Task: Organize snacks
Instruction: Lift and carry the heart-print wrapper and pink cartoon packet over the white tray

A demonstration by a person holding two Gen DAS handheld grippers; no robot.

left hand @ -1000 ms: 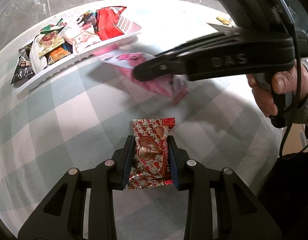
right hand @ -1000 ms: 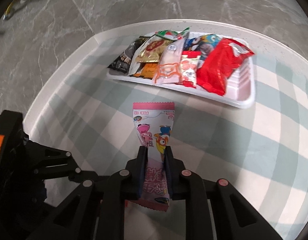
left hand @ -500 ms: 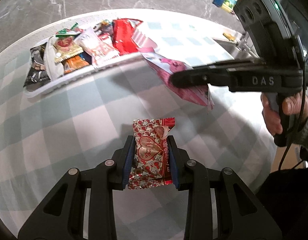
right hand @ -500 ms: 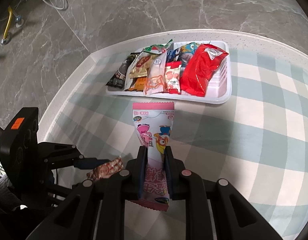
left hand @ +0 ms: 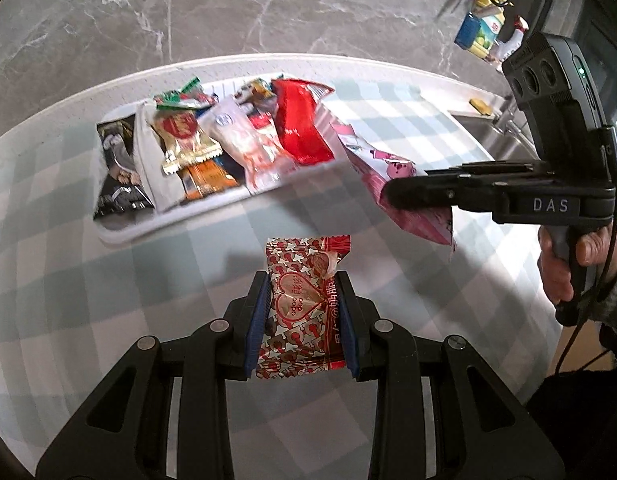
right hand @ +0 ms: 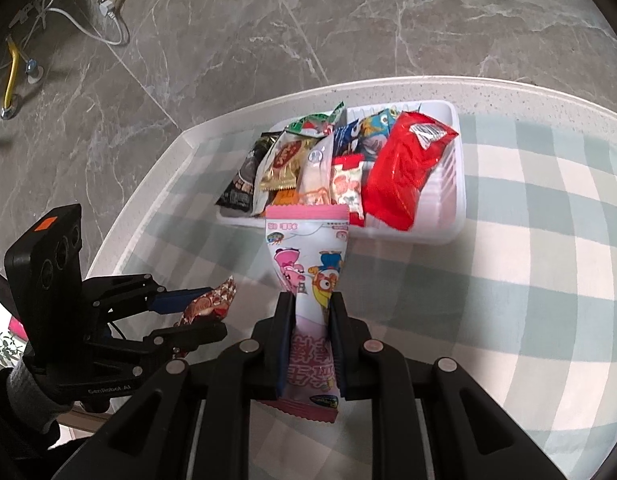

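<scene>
Carrying step, judged from both wrist views: two snacks held above the checked desk (left hand: 88,280), neither yet set in the white tray (right hand: 458,184).

Left gripper (left hand: 302,320) clamped on a red heart-print candy packet (left hand: 304,300), blue pads pressing both long sides, packet clear of the cloth. Right gripper (right hand: 311,334) closed tight on a pink cartoon packet (right hand: 308,256), pinched low so the top flares wide above the fingers; same packet seen side-on in the left view at (left hand: 372,168), tip just beside the tray's near right end.

Tray near the far edge of the desk, crowded on its left with a black packet (right hand: 244,176), a gold-and-red one (right hand: 284,160), a clear pale one (right hand: 316,172), a small white-and-red one (right hand: 348,184), plus a big red bag (right hand: 404,164) lying across the middle. Bare ribbed floor showing only at the right end.

Next move, as a guess: bring the pink packet over that free right end, lower until it touches, then release; follow with the candy wherever a gap remains, likely on top of the others.

Pink packet: thin, floppy film, crimped ends, bends under its own weight. Candy packet: shiny, crinkled foil, plump in the middle, likely slippery if the grip loosens.
</scene>
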